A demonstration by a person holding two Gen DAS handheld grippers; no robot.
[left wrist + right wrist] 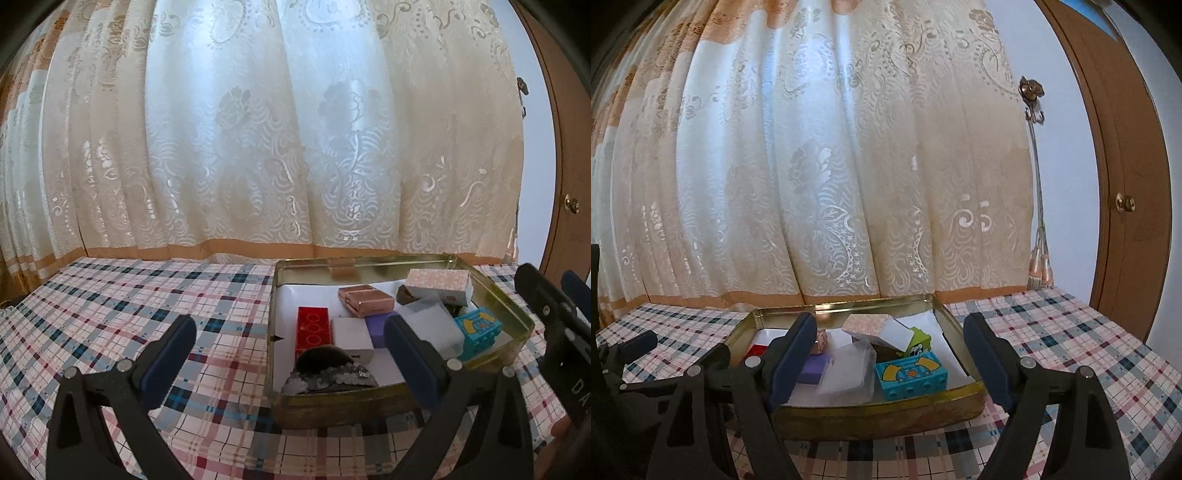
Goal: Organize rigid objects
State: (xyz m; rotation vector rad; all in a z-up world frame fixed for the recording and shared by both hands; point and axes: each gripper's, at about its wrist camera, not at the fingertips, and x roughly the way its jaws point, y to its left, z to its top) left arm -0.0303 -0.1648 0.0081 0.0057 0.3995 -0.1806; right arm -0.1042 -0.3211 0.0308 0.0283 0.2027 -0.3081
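An open gold tin (332, 406) stands on the checked tablecloth. It holds a red block (312, 328), a white box (351, 334), a purple block (378, 328), a rose-gold case (365, 300), a pink patterned box (437, 282), a teal toy block (478, 328) and a dark sequined piece (328, 373). My left gripper (291, 354) hovers open before the tin's near left corner, holding nothing. In the right wrist view my right gripper (892, 363) is open in front of the tin (879, 415), with the teal block (910, 374) and a clear plastic box (846, 373) beyond its fingers.
A patterned cream curtain (258, 147) hangs close behind the table. A brown door (1126, 184) stands at the right, with a curtain tassel (1039, 266) beside it. Bare checked cloth (129, 295) lies left of the tin and more of it (1052, 325) to its right.
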